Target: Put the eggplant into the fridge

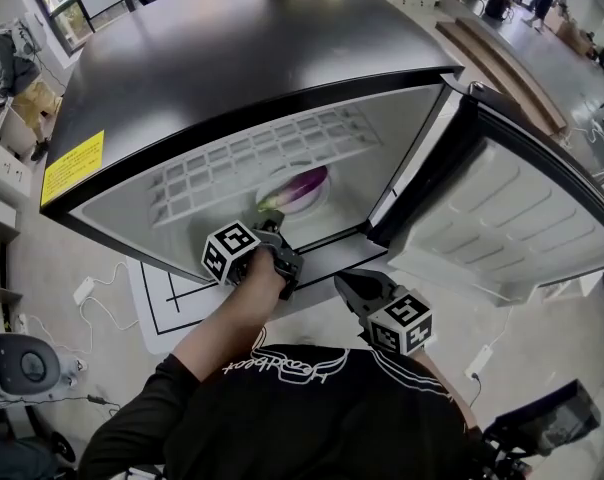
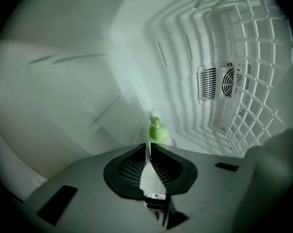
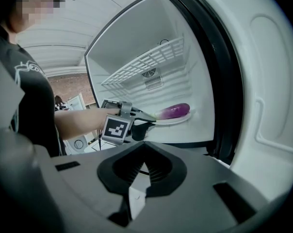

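Note:
A purple eggplant (image 1: 302,185) with a green stem (image 2: 158,130) lies on a white plate (image 1: 320,201) inside the open fridge (image 1: 232,58), low over its floor. My left gripper (image 1: 269,220) reaches into the fridge and is shut on the plate's near rim (image 2: 148,147), which shows edge-on between its jaws. In the right gripper view the eggplant (image 3: 175,110) and plate (image 3: 180,119) sit just past the left gripper (image 3: 147,115). My right gripper (image 1: 347,286) hangs outside the fridge front, jaws together with nothing in them (image 3: 144,165).
A white wire shelf (image 1: 262,158) spans the fridge above the plate. The fridge door (image 1: 522,218) stands open to the right, close beside my right gripper. A fan vent (image 2: 224,81) sits on the back wall. A marked white sheet (image 1: 167,303) and cables lie on the floor below.

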`<state>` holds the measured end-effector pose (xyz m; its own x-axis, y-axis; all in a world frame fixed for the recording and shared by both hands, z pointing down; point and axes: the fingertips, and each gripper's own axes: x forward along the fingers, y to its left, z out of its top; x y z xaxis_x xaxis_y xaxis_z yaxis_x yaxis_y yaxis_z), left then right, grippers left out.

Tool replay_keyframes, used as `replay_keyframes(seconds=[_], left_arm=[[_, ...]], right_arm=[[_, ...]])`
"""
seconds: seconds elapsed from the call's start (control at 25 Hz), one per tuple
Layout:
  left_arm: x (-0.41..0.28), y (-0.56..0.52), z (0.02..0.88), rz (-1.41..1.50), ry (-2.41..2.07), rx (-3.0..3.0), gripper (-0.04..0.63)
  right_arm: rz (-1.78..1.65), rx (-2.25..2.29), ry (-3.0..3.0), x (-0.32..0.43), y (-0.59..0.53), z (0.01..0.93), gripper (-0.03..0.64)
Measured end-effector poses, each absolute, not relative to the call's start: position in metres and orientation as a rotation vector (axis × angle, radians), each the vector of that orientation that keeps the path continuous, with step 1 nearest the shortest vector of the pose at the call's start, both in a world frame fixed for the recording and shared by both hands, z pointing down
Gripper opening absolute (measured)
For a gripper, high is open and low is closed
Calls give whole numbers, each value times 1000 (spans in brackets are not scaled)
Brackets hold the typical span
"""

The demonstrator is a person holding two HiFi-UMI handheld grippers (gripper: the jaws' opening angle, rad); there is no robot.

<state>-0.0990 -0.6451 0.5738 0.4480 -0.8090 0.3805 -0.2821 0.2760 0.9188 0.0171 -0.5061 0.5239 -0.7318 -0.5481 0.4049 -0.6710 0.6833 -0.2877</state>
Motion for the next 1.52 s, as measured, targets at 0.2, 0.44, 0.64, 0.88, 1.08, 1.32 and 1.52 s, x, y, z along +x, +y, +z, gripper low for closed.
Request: replay_keyframes(seconds=[0.2, 0.44, 0.64, 0.88, 1.08, 1.32, 1.52], left_arm=[[-94, -646, 569, -422, -1064, 1311, 31], [-78, -648, 558, -414, -942, 1377, 155], [-64, -645, 553, -309, -901, 1492, 170], [-52, -637, 552, -36, -908, 1744, 170], [-47, -623, 558, 179, -905, 1881, 170], [-53, -612, 559, 402, -976, 2044, 169], [-60, -603, 561, 460, -997, 2082, 169]], right_arm=[[631, 976, -2613, 16, -508, 522, 8], [674, 988, -2626, 17, -512, 522, 8], [697, 990, -2626, 18, -512, 524, 8], [698, 968, -2623, 14, -510, 526, 8], [685, 965, -2629, 11, -510, 524, 8], [660, 962, -2651, 8, -511, 516, 8], [667, 940, -2655, 4, -508, 520, 8]])
